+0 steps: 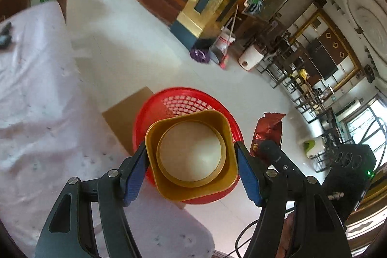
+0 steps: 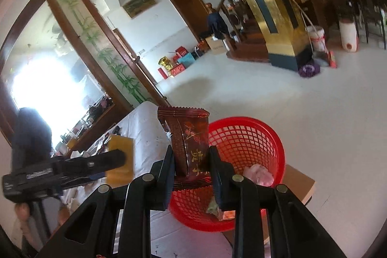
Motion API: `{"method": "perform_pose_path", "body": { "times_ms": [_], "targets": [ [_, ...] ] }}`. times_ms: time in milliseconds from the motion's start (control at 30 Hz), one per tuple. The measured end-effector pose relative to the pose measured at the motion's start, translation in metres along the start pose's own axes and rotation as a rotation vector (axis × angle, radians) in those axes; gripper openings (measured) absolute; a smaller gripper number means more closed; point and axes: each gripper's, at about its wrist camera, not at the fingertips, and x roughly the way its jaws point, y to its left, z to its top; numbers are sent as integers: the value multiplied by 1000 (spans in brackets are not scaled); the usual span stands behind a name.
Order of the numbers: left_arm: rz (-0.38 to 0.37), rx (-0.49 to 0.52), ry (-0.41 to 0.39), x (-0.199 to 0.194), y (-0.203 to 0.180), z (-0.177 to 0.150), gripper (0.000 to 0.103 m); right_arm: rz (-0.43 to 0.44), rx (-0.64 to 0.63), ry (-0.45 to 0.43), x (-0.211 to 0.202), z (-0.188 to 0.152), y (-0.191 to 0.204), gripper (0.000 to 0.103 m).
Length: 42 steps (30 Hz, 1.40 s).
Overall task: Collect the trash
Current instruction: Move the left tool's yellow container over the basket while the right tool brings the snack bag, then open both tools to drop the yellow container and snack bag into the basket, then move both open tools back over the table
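Red plastic: the mesh basket (image 1: pixel 154 113) stands on the pale floor beside the cloth-covered table (image 1: pixel 36 88), on a flat piece of cardboard (image 1: pixel 121 113); it is the landmark for every entry below.
Left gripper (image 1: pixel 192 156): angled down over the basket from above, jaws spread wide, each blue pad pressed flat against an opposite outer wall of the gold container.
Gold container (image 1: pixel 169 137): square with rounded corners, round pale inner base, mouth turned toward the lens; held in the air directly above the basket's opening, covering most of it in the left wrist view.
Right gripper (image 2: pixel 189 161): tipped gently downward, at the basket's rim on the table side, jaws nearly together and clamped on the wrapper.
Wrapper (image 2: pixel 188 134): dark red-brown foil packet with gold characters and crimped ends, upright between the jaws, its upper end above the fingertips; just beside the basket rim.
Basket contents: a pale pink crumpled piece (image 2: pixel 258 175) and small scraps near the bottom.
Relative pose: in the right wrist view the left gripper reaches in from the table side of the basket with the gold container.
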Motion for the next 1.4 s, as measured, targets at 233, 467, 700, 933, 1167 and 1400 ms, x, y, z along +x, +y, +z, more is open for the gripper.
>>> {"method": "perform_pose_path", "body": {
  "times_ms": [233, 467, 700, 933, 1167, 1400],
  "targets": [
    [-16, -61, 64, 27, 10, -1, 71, -4, 51, -1, 2, 5, -14, 43],
    [-108, -141, 1, -12, 24, -7, 80, 19, 64, -33, -17, 10, -6, 60],
    [30, -106, -214, -126, 53, -62, 87, 153, -74, -78, -46, -6, 75, 80],
    [359, -228, -379, -238, 121, -150, 88, 354, -290, 19, -23, -58, 203, 85],
    [479, -423, -477, -330, 202, -213, 88, 474, -450, 130, 6, -112, 309, 87],
    [498, -628, -533, -379, 279, -256, 88, 553, -529, 276, 46, -156, 375, 87]
  ]
}}
